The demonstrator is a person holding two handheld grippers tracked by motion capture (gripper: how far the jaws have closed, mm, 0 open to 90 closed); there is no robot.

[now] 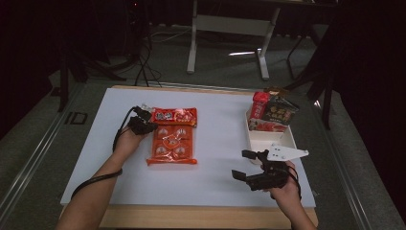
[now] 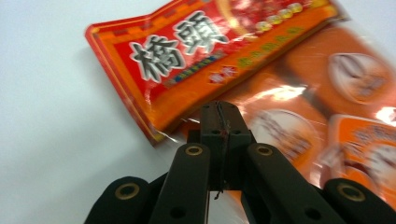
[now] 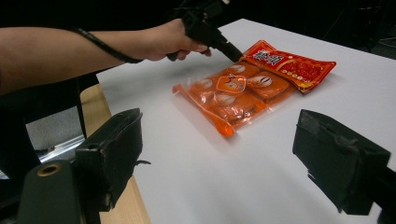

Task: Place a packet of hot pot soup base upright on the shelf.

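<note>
The left gripper [image 2: 219,108], jaws shut with nothing between them, has its tips at the near edge of the red snack packet [image 2: 205,56] — white characters "桥头" legible up close. The packet overlaps an orange tray pack [image 1: 171,145]. The right gripper [image 1: 250,165] stands wide open, well apart — a white bin [image 1: 268,139] just beyond it.

The red snack bag [image 2: 205,60] has big white characters with dark outlines that read 桥头, clearest in the left gripper view. There's smaller yellow-green print under them, too blurry to read. The floor left of the desk [image 1: 218,182] has "ID" [image 1: 75,118] marked on it.
</note>
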